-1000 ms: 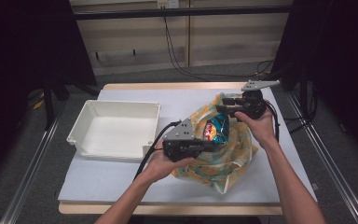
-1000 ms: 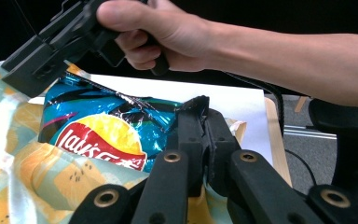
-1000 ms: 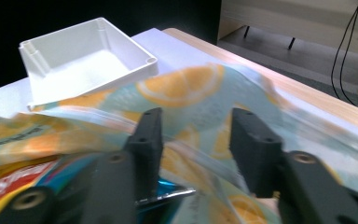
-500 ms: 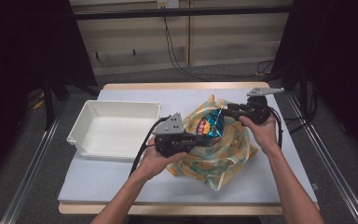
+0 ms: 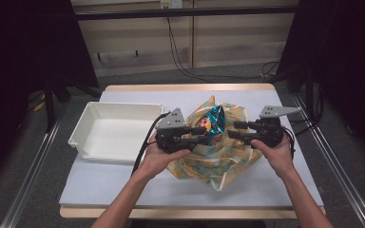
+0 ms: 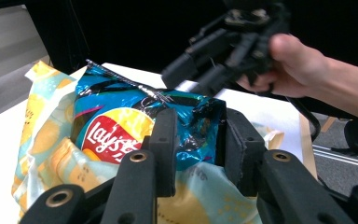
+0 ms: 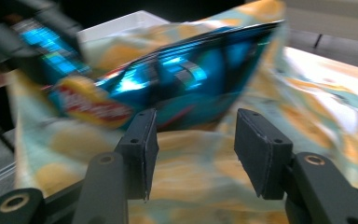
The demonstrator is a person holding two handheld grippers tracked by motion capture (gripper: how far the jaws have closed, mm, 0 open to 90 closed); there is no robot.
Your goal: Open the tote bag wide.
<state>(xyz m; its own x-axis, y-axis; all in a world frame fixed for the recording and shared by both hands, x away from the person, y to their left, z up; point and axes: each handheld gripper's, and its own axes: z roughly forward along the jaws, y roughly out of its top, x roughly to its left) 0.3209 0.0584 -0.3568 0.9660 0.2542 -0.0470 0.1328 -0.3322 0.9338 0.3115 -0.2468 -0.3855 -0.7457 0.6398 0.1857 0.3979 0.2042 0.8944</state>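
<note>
A blue chip bag is found nested in the folds of a yellow-and-teal patterned cloth bag on the table, at about 3 o'clock from the white bin. The step in hand is judged to be the drawing of the chip bag out of the cloth.

The left gripper is held at the chip bag's 9 o'clock side. Its jaws have just been opening; in the left gripper view the crumpled corner of the chip bag lies between them, and a gap shows at the right jaw, so the grip is taken as released.

The right gripper is held at the 3 o'clock side, jaws parted and just widened, with nothing between the pads; the chip bag stands just beyond them.

The white bin holds nothing. The cloth bag still holds the chips.

A fresh, firm grasp on the foil is judged necessary next, with the cloth kept down.
</note>
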